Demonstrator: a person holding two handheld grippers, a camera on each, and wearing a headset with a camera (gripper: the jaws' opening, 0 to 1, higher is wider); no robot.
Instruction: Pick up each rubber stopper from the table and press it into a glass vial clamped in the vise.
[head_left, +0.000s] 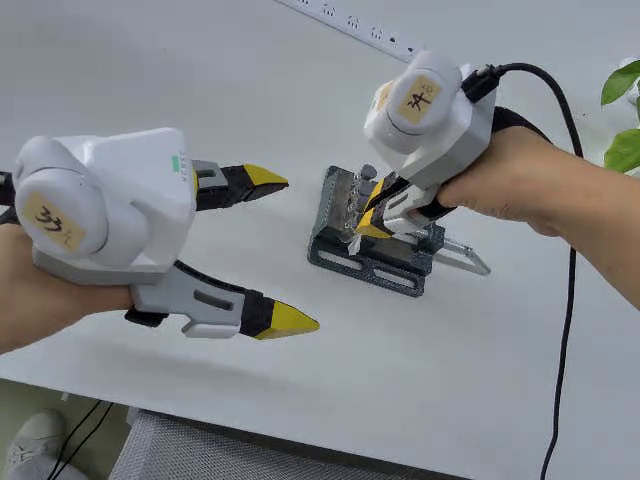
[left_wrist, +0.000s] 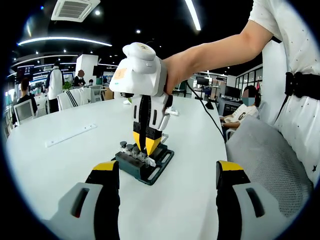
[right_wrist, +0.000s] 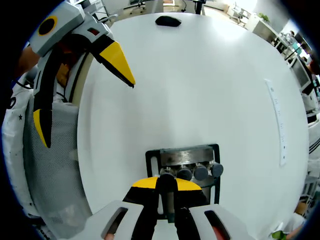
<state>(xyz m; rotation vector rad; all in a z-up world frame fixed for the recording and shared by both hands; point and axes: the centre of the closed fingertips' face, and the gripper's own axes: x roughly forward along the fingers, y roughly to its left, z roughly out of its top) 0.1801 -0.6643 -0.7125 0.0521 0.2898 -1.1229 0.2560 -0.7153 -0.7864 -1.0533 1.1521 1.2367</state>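
"Three stoppers (right_wrist: 200, 172) sit in a row on top of the vise (right_wrist: 182, 152), each looking seated in its vial. Where's the next one?"

"In the right gripper (right_wrist: 166, 186). Its jaws are almost closed, pinching a dark stopper (right_wrist: 166, 179) at the near end of that row."

"Why does it come in from above like that?"

"Pressing needs a straight push down the vial's axis. In the head view the gripper points steeply down at the vise, and a bit of clear glass, the vial (head_left: 353, 242), shows just under the yellow tips. A tilted push would likely cock the stopper in the mouth."

"And the vise is there to take the load?"

"That's my reading. It clamps the vials upright in a line, so one gripper can press without anything steadying the glass."

"So the left gripper (head_left: 300, 253) does nothing?"

"It holds nothing. Its jaws are spread wide and it hangs over bare table (head_left: 200, 60), well apart from the vise and aimed toward it, probably kept clear of the pressing."

"Is the stopper in yet?"

"I can't tell how deep; the tips hide the mouth. I'd judge this the pressing step."
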